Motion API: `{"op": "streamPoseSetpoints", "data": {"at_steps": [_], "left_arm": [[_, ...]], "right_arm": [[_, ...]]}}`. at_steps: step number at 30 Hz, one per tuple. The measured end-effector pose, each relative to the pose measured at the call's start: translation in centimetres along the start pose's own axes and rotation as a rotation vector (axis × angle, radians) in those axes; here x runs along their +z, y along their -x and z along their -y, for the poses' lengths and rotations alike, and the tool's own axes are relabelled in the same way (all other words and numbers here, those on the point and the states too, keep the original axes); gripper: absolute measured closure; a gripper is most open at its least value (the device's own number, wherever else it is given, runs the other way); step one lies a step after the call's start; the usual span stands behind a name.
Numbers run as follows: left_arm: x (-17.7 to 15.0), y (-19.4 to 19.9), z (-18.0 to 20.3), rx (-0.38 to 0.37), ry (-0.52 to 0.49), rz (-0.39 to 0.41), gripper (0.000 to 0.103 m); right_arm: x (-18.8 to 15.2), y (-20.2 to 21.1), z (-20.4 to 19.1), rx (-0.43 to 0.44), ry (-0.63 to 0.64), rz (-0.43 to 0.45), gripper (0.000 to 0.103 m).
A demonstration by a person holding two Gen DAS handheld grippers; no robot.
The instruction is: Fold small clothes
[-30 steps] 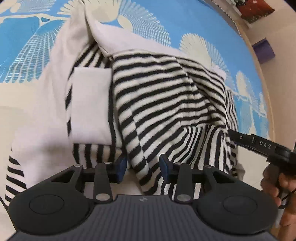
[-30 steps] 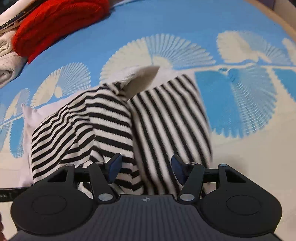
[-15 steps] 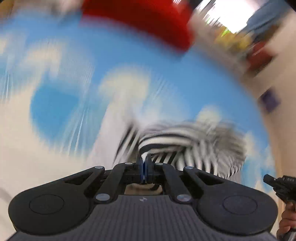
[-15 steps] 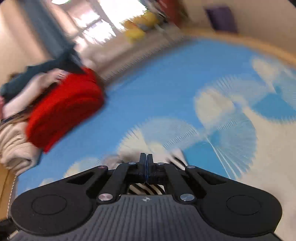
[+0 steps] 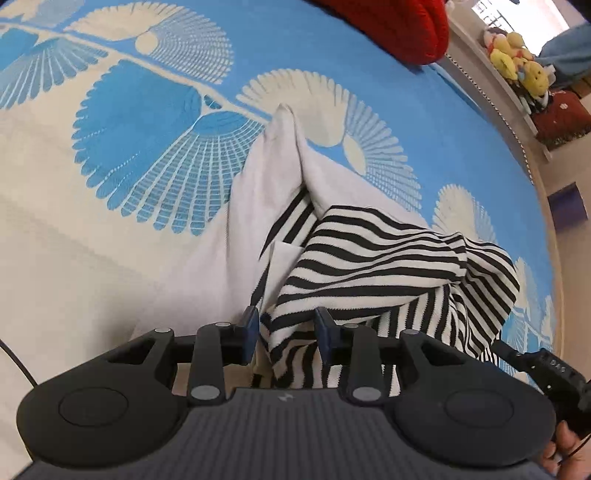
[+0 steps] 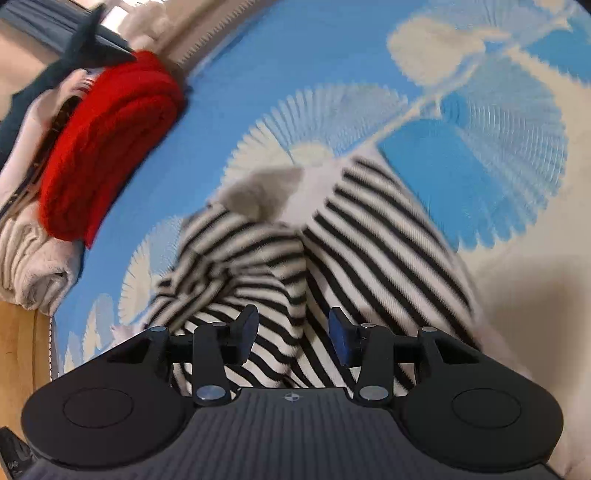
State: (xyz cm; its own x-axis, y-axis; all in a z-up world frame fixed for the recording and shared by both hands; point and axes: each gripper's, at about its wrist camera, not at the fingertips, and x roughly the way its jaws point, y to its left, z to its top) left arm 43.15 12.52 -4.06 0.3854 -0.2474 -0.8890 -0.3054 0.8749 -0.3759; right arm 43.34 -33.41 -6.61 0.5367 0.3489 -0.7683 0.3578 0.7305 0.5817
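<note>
A black-and-white striped garment (image 5: pixel 369 254) with plain white parts (image 5: pixel 273 173) lies rumpled on the blue-and-cream patterned bed cover (image 5: pixel 147 129). My left gripper (image 5: pixel 287 332) hovers over its near edge with its jaws opening. A striped fold stands between the pads, which do not press on it. In the right wrist view the same garment (image 6: pixel 369 240) is bunched into two humps. My right gripper (image 6: pixel 293 332) is over it, jaws opening, with striped cloth below and between the pads but not pinched.
A folded red knit (image 6: pixel 107 140) rests on beige folded cloth (image 6: pixel 33 266) at the cover's far edge; the red knit (image 5: pixel 399 22) also shows in the left view. Plush toys (image 5: pixel 517 62) sit on a shelf beyond. A hand (image 5: pixel 565 454) shows at the lower right.
A second ago both grippers stood apart over the garment. Half a second ago both were shut and swinging in blur. Now both are apart again and the garment lies shifted and re-bunched.
</note>
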Motion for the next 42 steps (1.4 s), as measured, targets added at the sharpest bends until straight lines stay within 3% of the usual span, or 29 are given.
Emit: {"op": "streamPoseSetpoints", "data": {"at_steps": [3,4,5,6,8,13,14,16,18,20,21,22,24,26,29,31,33,34,36,38,40,42], "left_arm": [[0.4,-0.4,-0.1,-0.004,0.012,0.005,0.069],[0.4,-0.4,0.0,-0.006,0.016,0.005,0.069],[0.4,-0.3,0.1,-0.008,0.016,0.006,0.076],[0.4,-0.2,0.4,-0.011,0.012,0.012,0.082],[0.5,0.3,0.9,-0.008,-0.002,0.056,0.099],[0.8,5.0,2.0,-0.123,-0.071,0.3,0.1],[0.8,5.8,2.0,-0.141,-0.079,0.341,0.1],[0.8,6.3,1.9,-0.143,-0.08,0.364,0.1],[0.9,5.3,1.5,-0.099,-0.074,0.279,0.1],[0.6,2.1,1.0,0.04,-0.103,0.064,0.096],[0.2,0.6,0.5,0.098,-0.107,-0.032,0.095],[-0.2,-0.5,-0.1,0.134,-0.076,-0.089,0.086],[-0.2,-0.4,-1.0,0.088,0.015,-0.092,0.076],[0.1,0.4,-0.6,0.04,0.014,-0.06,0.072],[0.0,0.6,0.2,0.041,-0.006,-0.036,0.071],[-0.5,-0.3,0.4,0.054,-0.001,-0.066,0.073],[-0.5,-0.8,0.4,0.06,-0.002,-0.075,0.087],[-0.5,-0.5,0.6,0.051,-0.016,-0.057,0.1],[-0.4,1.2,1.9,-0.009,-0.119,0.038,0.102],[-0.6,3.6,3.4,-0.113,-0.23,0.137,0.102],[-0.9,4.6,4.1,-0.166,-0.274,0.163,0.102],[-1.1,3.8,3.6,-0.099,-0.279,0.119,0.102]], "right_arm": [[-0.5,-1.1,-0.2,-0.009,0.014,0.002,0.063],[-0.6,-1.3,-0.4,-0.005,0.024,0.012,0.071],[-0.7,-1.3,-0.7,0.008,0.036,0.019,0.099],[-0.7,-1.2,-0.9,0.017,0.047,0.031,0.103],[-0.7,-0.2,-1.5,0.036,0.062,0.079,0.103],[0.4,7.7,-3.5,0.219,0.123,0.291,0.103],[0.6,9.1,-3.6,0.224,0.152,0.309,0.103],[0.9,9.9,-2.7,0.148,0.17,0.219,0.103],[0.4,8.5,-0.4,0.028,0.144,0.043,0.103],[-0.9,6.4,1.3,-0.061,0.162,-0.128,0.103],[-1.4,5.8,1.5,-0.081,0.185,-0.162,0.102],[-1.7,5.6,1.4,-0.101,0.199,-0.174,0.101],[-1.5,5.9,0.9,-0.09,0.203,-0.14,0.096],[-0.9,6.2,0.4,-0.083,0.197,-0.084,0.09],[-0.6,6.0,-0.1,-0.095,0.198,-0.043,0.07],[-0.8,4.9,0.0,-0.106,0.203,-0.073,0.066],[-0.8,3.0,0.3,-0.122,0.195,-0.112,0.066],[-1.0,2.4,0.5,-0.119,0.192,-0.126,0.066],[-1.3,2.5,0.2,-0.099,0.193,-0.11,0.099],[-1.1,4.2,-0.6,-0.065,0.205,0.0,0.1],[-0.6,6.1,-1.3,-0.05,0.225,0.1,0.1],[0.0,7.1,-1.0,-0.08,0.201,0.16,0.1]]}}
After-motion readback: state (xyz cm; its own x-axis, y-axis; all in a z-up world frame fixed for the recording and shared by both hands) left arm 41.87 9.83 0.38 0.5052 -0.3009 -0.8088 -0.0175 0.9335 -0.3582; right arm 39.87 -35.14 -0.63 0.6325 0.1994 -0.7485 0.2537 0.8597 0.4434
